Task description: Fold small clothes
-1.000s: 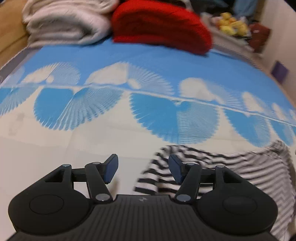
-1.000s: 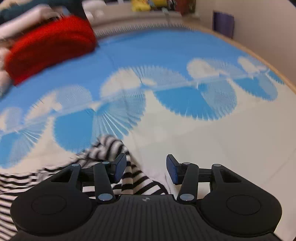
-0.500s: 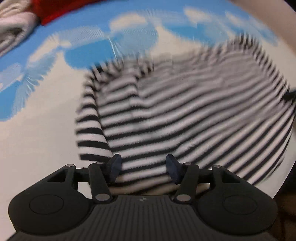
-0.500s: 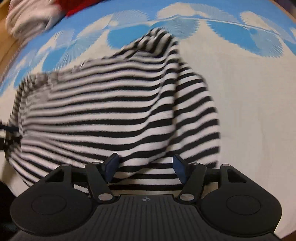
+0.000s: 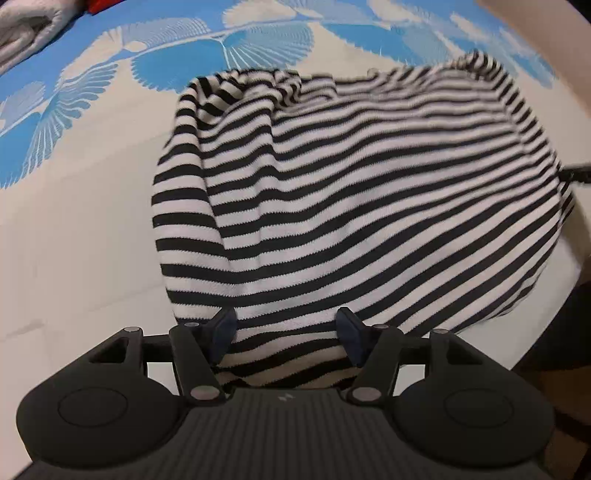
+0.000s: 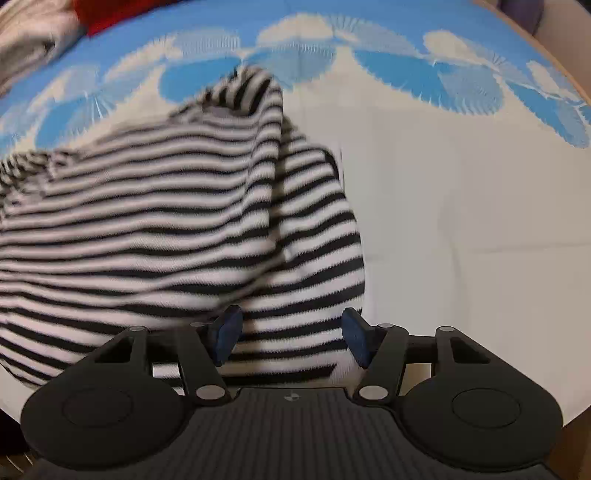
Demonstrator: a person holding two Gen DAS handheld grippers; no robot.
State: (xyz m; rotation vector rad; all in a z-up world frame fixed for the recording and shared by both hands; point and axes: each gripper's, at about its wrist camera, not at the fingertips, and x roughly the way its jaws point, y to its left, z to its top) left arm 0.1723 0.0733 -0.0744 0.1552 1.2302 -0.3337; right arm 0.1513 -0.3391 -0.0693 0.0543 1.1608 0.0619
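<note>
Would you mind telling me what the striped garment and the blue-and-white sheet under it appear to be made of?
The striped garment looks like a soft knit, probably cotton or a blend: tiny loops roughen the stripe edges, and it drapes in loose folds with a matte surface. The blue-and-white sheet seems a thin, smooth printed woven fabric, matte, with faint crease lines; its fibre cannot be told.

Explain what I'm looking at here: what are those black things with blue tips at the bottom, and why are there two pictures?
No robot: a person carries a tool in each hand, each with a camera looking forward along its fingers. One picture comes from the left hand-held gripper, the other from the right hand-held gripper. The blue tips are finger pads. Both grippers are open, with the near edge of a black-and-white striped knit garment lying between their fingers; nothing is clamped. It lies rumpled on a blue-and-white fan-patterned cloth. At the far edge lie a grey-white folded blanket and something red. The job is folding small clothes.
</note>
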